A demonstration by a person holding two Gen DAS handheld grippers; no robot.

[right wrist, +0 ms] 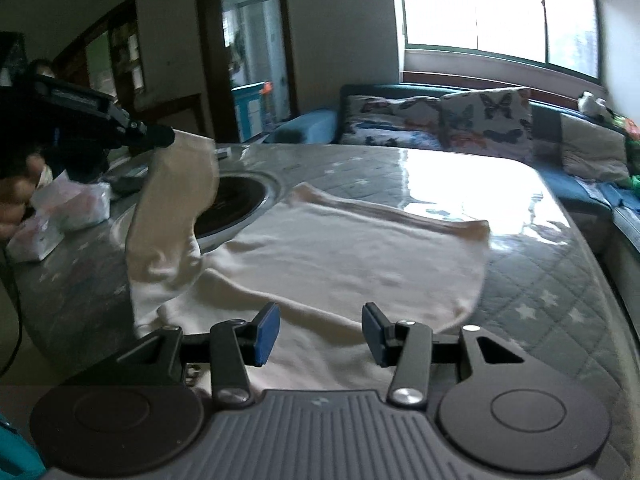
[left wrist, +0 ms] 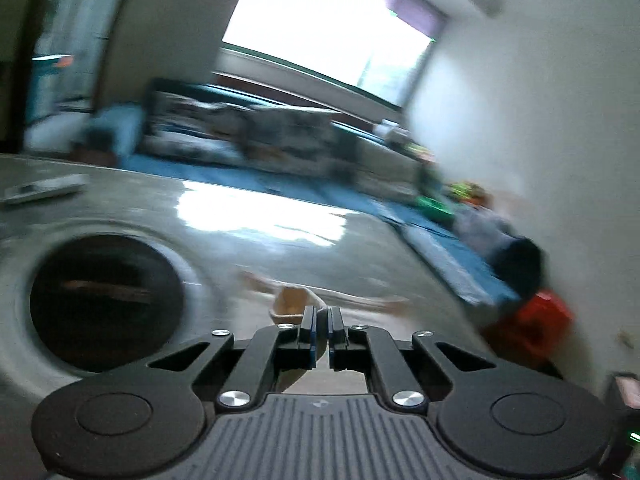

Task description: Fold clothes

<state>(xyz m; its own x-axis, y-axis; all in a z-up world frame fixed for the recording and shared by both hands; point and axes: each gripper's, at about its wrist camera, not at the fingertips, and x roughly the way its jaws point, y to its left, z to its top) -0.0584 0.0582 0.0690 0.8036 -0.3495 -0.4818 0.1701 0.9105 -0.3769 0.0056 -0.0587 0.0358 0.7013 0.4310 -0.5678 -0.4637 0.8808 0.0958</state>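
Cream garment [right wrist: 320,256] lies spread on the grey table [right wrist: 540,280], its right edge well inside the table's rim. My left gripper [right wrist: 160,136] pinches one corner, lifted at the left; my right gripper [right wrist: 320,334] hovers with fingers apart over the near hem.

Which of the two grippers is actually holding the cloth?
The left gripper: it is shut on a lifted corner of the cream cloth. The right gripper is open above the cloth's near edge, gripping nothing.

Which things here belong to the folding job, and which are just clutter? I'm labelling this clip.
Job:
cream garment
left gripper, shut on its lifted sleeve
right gripper, open

Lying about:
remote control
wrapped packets
butterfly cushions
round black burner
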